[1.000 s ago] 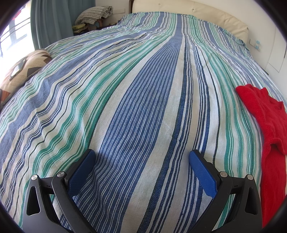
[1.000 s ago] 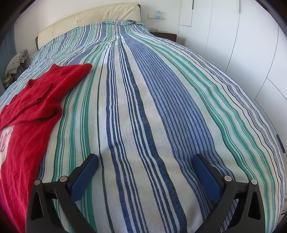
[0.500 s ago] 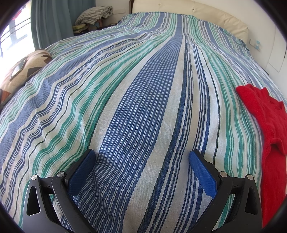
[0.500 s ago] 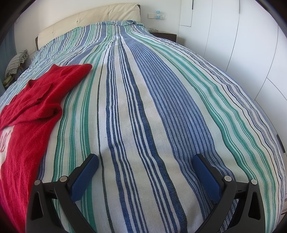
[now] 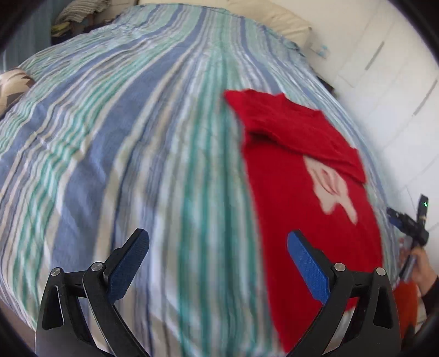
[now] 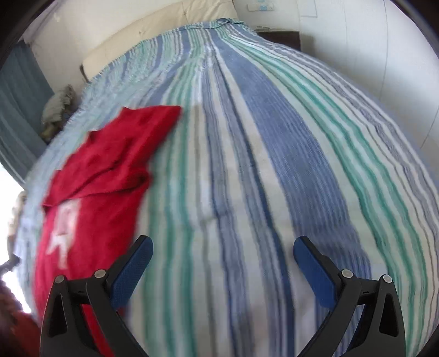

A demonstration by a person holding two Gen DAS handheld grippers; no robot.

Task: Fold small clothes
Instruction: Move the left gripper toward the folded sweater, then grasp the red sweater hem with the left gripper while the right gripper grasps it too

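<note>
A small red garment (image 5: 301,175) with a pale print lies on the striped bed cover (image 5: 123,142), its top part folded over. In the left wrist view it is at the right, and my left gripper (image 5: 218,241) is open and empty above the cover with its right finger over the garment's left edge. In the right wrist view the garment (image 6: 104,170) is at the left. My right gripper (image 6: 222,247) is open and empty over bare cover, its left finger near the garment's lower edge. Both views are motion-blurred.
The right gripper and the hand holding it (image 5: 411,228) show at the right edge of the left wrist view. A beige headboard (image 6: 153,35) and white wardrobe doors (image 6: 370,41) stand beyond the bed. A patterned cushion (image 5: 13,85) lies at the left edge. Folded laundry (image 5: 82,11) sits at the far left.
Both grippers have risen and swung toward the red garment, which now sits nearer the middle of each view. Both stay open. The garment has not moved on the bed.
</note>
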